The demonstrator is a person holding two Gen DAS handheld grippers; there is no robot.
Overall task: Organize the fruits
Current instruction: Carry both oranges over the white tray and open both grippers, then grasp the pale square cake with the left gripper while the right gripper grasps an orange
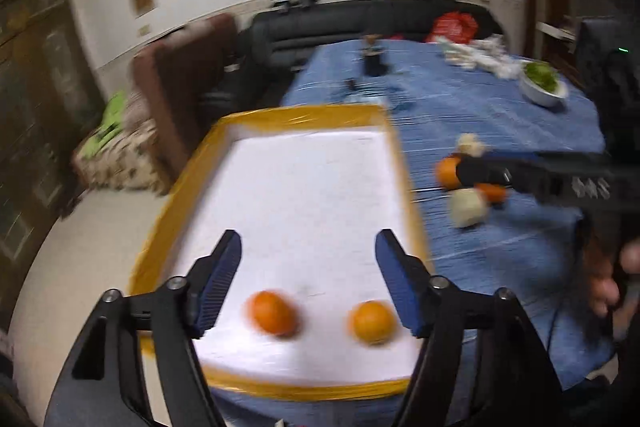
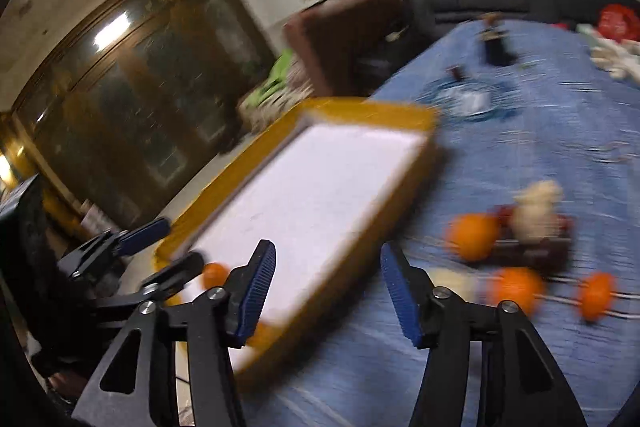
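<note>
A tray [image 1: 408, 163] sits on the counter [image 1: 500, 115] at its left side, two oranges [image 1: 274, 313] lying in its near end. To its right — on the counter itself — more fruit [image 2: 474, 237] lies clustered; a bowl [image 1: 542, 89] stands farther back, right.

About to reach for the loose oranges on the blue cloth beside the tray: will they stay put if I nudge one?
Probably not. The oranges on the cloth look round and smooth, so a sideways touch would likely send one rolling. The tablecloth looks flat with no rim there, unlike the tray. They seem firm enough for a centred grasp with the right gripper, whose jaws stand open.
</note>
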